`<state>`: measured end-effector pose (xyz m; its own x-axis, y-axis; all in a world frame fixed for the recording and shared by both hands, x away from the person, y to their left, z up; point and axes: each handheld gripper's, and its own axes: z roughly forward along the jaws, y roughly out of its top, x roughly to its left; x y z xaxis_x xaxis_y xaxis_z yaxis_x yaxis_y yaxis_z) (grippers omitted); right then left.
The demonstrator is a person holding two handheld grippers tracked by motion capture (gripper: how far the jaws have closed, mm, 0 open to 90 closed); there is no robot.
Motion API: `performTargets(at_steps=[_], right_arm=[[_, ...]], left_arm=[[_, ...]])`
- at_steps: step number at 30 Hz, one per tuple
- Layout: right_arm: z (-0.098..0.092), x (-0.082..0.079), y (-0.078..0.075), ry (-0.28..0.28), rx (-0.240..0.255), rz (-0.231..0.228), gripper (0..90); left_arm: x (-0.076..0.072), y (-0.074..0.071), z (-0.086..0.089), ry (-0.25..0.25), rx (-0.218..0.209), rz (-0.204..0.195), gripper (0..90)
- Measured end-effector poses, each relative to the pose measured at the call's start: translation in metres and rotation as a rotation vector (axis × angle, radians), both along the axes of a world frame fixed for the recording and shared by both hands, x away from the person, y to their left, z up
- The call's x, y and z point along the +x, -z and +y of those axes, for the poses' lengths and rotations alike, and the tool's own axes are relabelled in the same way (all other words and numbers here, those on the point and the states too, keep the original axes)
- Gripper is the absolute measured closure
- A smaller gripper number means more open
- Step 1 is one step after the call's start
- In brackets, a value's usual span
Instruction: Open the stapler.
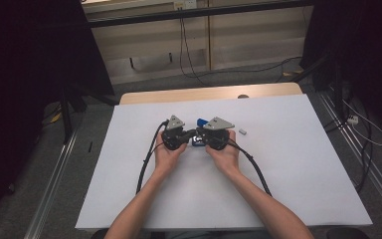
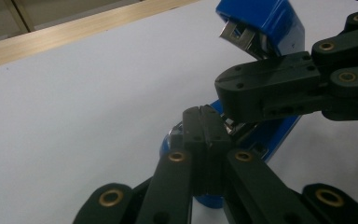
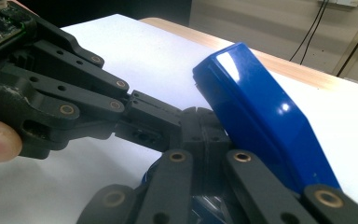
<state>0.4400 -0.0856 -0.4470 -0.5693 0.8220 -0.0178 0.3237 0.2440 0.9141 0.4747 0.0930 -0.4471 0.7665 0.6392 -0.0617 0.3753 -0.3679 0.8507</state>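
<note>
High view, setting: we see a white sheet (image 1: 278, 164) covering a wooden table (image 1: 209, 93), with the person's two forearms coming in from the bottom edge.
Left gripper: our left gripper (image 1: 178, 134) sits in the left hand (image 1: 166, 154) near the middle of the sheet, its jaws pointing toward the other tool.
Right gripper: our right gripper (image 1: 214, 135) sits in the right hand (image 1: 225, 155), facing the left one, the two tips meeting just between the hands.
Stapler, place: a blue stapler (image 1: 200, 124) lies on the sheet between and just behind the two tools, its top arm swung up and open.
Left gripper view, jaws: we see the left gripper (image 2: 206, 125) with its two black jaws pressed together, no gap between them, the tips at the stapler's (image 2: 265, 28) lower part; whether they pinch anything we cannot tell.
Left gripper view, other tool: the right gripper (image 2: 242, 91) comes in from the right, its jaws closed as well, lying across the stapler's base.
Right gripper view, jaws: the right gripper (image 3: 203, 126) shows narrow, closed jaws beside the raised blue stapler (image 3: 261, 116) arm, with the left gripper (image 3: 154, 119) meeting it from the left.
Small item: a little grey piece (image 1: 242, 132) rests on the sheet just right of the right hand.
Cables: black cables (image 1: 256, 172) trail back from both tools toward the person.
</note>
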Motion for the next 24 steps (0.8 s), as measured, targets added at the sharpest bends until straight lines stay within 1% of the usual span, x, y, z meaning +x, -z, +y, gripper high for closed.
performTargets(at_steps=[5, 7, 12, 17, 21, 24], right_arm=[[-0.001, 0.000, -0.002, 0.008, -0.003, -0.006, 90.0], [-0.002, 0.000, -0.003, 0.014, 0.003, -0.008, 90.0], [-0.005, -0.001, -0.007, 0.020, -0.002, -0.014, 90.0], [-0.009, -0.001, -0.011, 0.029, 0.012, -0.008, 90.0], [-0.011, -0.002, -0.013, 0.034, 0.005, -0.009, 90.0], [-0.011, -0.002, -0.013, 0.032, 0.003, -0.010, 90.0]], left_arm=[[0.000, 0.000, 0.000, -0.004, -0.009, 0.009, 90.0], [-0.001, 0.000, -0.001, -0.006, 0.003, -0.001, 90.0], [0.000, 0.000, 0.000, -0.001, -0.003, -0.001, 90.0], [0.000, 0.001, 0.000, 0.002, -0.004, -0.002, 90.0], [0.000, 0.001, 0.000, 0.002, -0.008, 0.000, 90.0], [0.000, 0.001, 0.000, 0.007, -0.003, -0.006, 90.0]])
